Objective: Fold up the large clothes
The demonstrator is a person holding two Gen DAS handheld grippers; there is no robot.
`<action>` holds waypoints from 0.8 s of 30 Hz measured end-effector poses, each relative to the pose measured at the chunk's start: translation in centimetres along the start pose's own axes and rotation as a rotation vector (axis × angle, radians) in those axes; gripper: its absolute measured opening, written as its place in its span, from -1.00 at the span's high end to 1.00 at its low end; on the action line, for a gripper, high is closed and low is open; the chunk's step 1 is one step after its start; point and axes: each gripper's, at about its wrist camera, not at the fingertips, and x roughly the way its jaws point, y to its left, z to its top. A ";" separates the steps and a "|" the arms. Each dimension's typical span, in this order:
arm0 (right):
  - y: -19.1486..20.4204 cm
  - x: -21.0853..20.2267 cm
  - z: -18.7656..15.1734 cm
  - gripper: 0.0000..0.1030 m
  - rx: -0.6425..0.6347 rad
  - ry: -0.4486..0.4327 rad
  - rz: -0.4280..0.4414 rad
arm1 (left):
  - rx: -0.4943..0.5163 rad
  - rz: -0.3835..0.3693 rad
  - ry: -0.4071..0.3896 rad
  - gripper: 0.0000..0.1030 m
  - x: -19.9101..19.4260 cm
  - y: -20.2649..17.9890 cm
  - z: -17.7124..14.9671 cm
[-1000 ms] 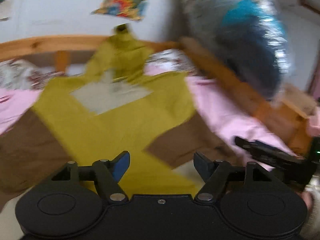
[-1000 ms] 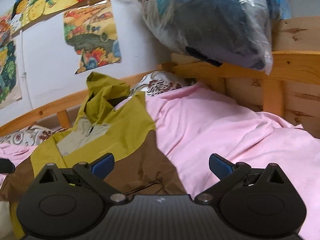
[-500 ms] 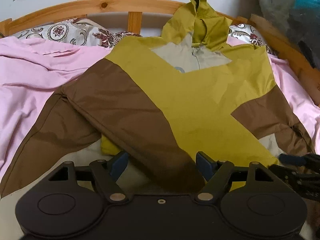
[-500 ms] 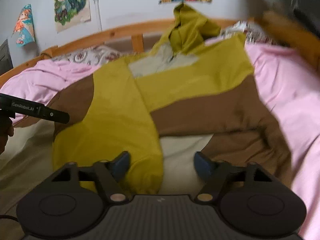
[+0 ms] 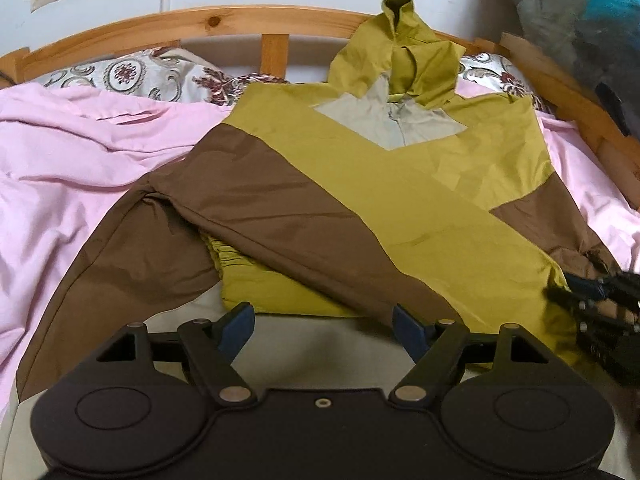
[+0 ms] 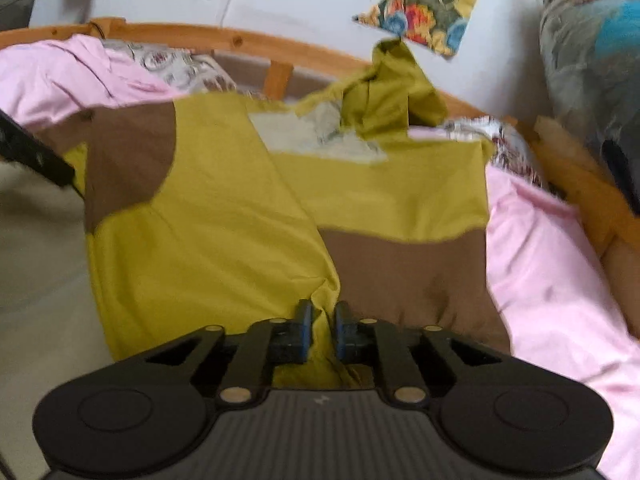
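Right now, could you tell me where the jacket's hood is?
In the left wrist view the hood lies at the far end of the jacket, propped against the wooden headboard, right of the patterned pillow.

Wooden-framed bed covered by pink sheet, patterned pillows laid at headboard, olive-brown jacket spread on sheet

The right-wrist view was smeared by motion blur, so the wall posters could not be read. The jacket's lower hem was hidden behind the left gripper body. In the left-wrist view the right gripper was cut off by the picture's edge and blurred. The plastic-wrapped bundle ran out of frame, its contents unclear.
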 end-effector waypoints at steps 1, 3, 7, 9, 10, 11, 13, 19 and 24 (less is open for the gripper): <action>0.1 -0.3 -0.1 0.59 -0.005 -0.010 0.007 | -0.007 -0.005 -0.004 -0.52 0.0 0.2 0.1; 0.0 -1.4 0.2 0.20 -0.008 -0.042 0.020 | -0.011 -0.016 -0.018 -0.57 -0.1 0.6 0.4; -2.5 -2.7 1.7 -0.33 0.082 -0.085 0.071 | -0.006 -0.029 -0.039 -0.66 0.1 1.5 1.5; -4.3 -2.2 3.3 -0.50 0.140 -0.091 0.116 | 0.005 -0.040 -0.026 -0.70 0.6 1.9 2.4; -5.4 -1.6 4.3 -0.52 0.168 -0.090 0.145 | 0.011 -0.044 -0.021 -0.74 0.9 2.1 2.8; -6.6 -0.6 5.7 -0.60 0.196 -0.089 0.174 | 0.013 -0.049 -0.017 -0.78 1.3 2.4 3.3; -9.1 1.7 8.6 -0.67 0.254 -0.080 0.220 | 0.007 -0.063 -0.015 -0.80 2.1 2.8 4.2; -13.4 10.9 19.0 -0.86 0.386 -0.111 0.219 | -0.014 -0.093 -0.001 -0.81 4.4 3.1 5.3; -16.2 18.2 24.8 -0.86 0.575 -0.090 0.197 | -0.003 -0.093 0.001 -0.83 4.9 4.0 5.0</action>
